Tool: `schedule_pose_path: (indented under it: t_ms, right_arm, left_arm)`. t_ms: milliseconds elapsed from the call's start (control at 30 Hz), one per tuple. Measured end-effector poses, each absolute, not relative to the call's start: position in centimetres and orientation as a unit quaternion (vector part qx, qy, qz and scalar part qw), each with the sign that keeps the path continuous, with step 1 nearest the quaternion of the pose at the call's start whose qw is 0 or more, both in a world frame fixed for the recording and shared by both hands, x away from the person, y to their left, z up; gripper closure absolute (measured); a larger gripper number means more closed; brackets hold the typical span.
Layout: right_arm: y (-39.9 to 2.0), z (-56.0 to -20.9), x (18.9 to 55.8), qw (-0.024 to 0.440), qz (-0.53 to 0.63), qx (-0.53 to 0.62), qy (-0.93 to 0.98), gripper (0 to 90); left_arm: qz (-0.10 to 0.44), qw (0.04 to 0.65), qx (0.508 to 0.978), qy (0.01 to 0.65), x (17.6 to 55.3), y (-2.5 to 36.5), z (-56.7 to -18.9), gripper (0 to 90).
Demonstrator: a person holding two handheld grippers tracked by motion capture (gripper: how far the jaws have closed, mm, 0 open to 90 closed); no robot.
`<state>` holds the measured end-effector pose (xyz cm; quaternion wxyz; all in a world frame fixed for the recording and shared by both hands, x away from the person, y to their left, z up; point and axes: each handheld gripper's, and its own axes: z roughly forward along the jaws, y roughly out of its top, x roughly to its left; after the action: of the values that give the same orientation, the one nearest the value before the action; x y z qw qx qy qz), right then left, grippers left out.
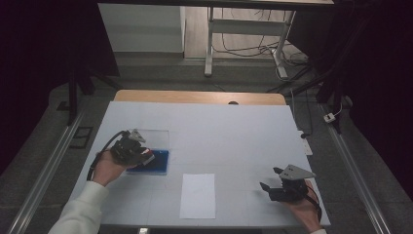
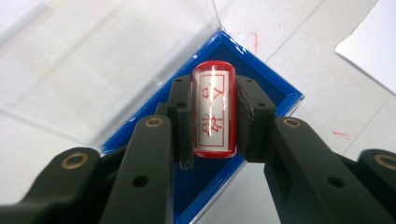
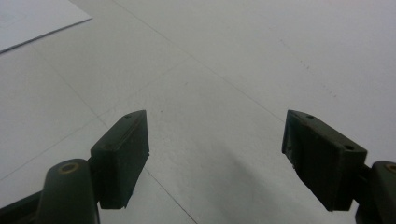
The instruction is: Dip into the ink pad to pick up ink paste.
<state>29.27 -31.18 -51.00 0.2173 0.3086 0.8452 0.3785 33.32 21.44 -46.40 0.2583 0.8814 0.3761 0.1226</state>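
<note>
One worktop (image 1: 234,126), white-topped. One red stamp (image 2: 213,110) with red characters. One blue box (image 1: 157,162), one clear lid (image 1: 155,138) beside it. One white paper sheet (image 1: 197,195). Two claws: left claw (image 1: 146,155), right claw (image 1: 271,178).

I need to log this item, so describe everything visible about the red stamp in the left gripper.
The stamp is a short cylinder with a clear red plastic-looking shell and a white face bearing red characters in a red frame. The left gripper is shut on its two sides, holding it above the blue tray of an open case beside its clear lid.
</note>
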Motion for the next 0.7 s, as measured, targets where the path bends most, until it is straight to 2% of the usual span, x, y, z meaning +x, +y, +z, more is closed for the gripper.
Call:
schedule_pose_path:
  t_ms: [300, 700]
  right_arm:
    - [-31.1, -51.0, 29.3, 0.217, 0.376, 0.306, 0.847, 22.7]
    - [-31.1, -51.0, 29.2, 0.215, 0.375, 0.309, 0.847, 22.7]
  left_arm:
    - [0.119, 0.285, 0.87, 0.384, 32.6, 23.0, -44.1, 69.9]
    - [0.111, 0.255, 0.882, 0.382, 33.6, 21.9, -45.6, 69.9]
